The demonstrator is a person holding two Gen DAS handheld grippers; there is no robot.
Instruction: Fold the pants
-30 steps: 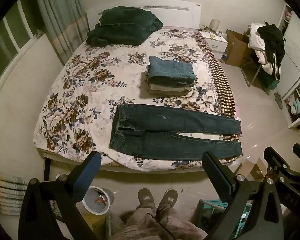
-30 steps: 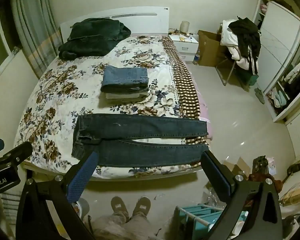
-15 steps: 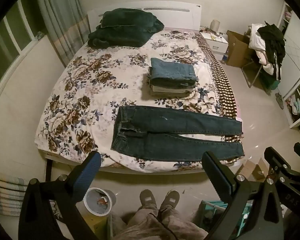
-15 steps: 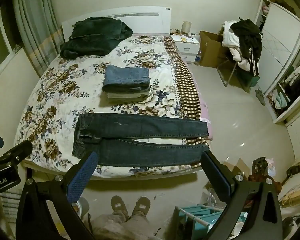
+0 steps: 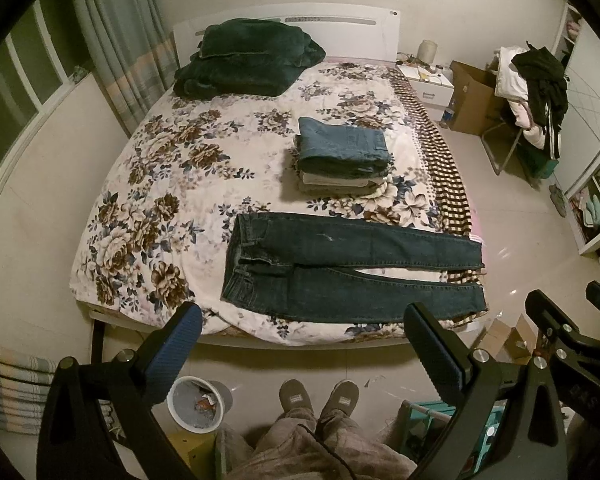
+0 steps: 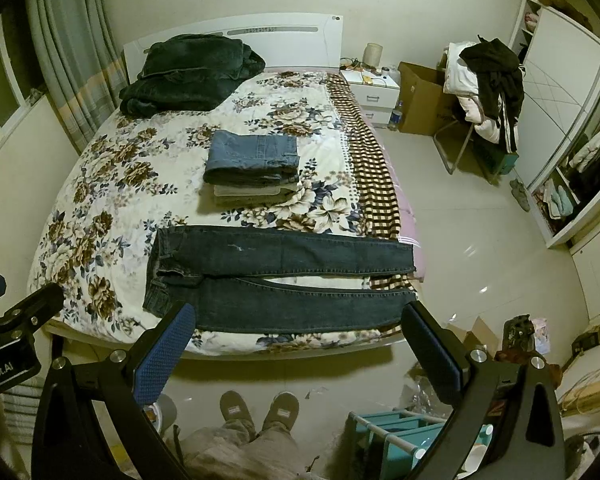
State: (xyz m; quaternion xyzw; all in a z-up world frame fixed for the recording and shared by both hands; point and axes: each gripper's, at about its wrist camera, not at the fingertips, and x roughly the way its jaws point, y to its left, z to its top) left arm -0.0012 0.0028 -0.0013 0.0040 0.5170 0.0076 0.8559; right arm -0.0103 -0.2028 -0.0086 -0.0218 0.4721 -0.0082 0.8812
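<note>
Dark denim jeans spread flat along the near edge of the bed, legs apart, not folded yet. Behind them, a folded stack already done. Left gripper and right gripper both wide open, holding nothing, nowhere near the fabric.

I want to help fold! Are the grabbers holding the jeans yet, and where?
No, nothing is held. The left gripper and right gripper are both open, up in the air short of the bed. The jeans lie flat, untouched.
</note>
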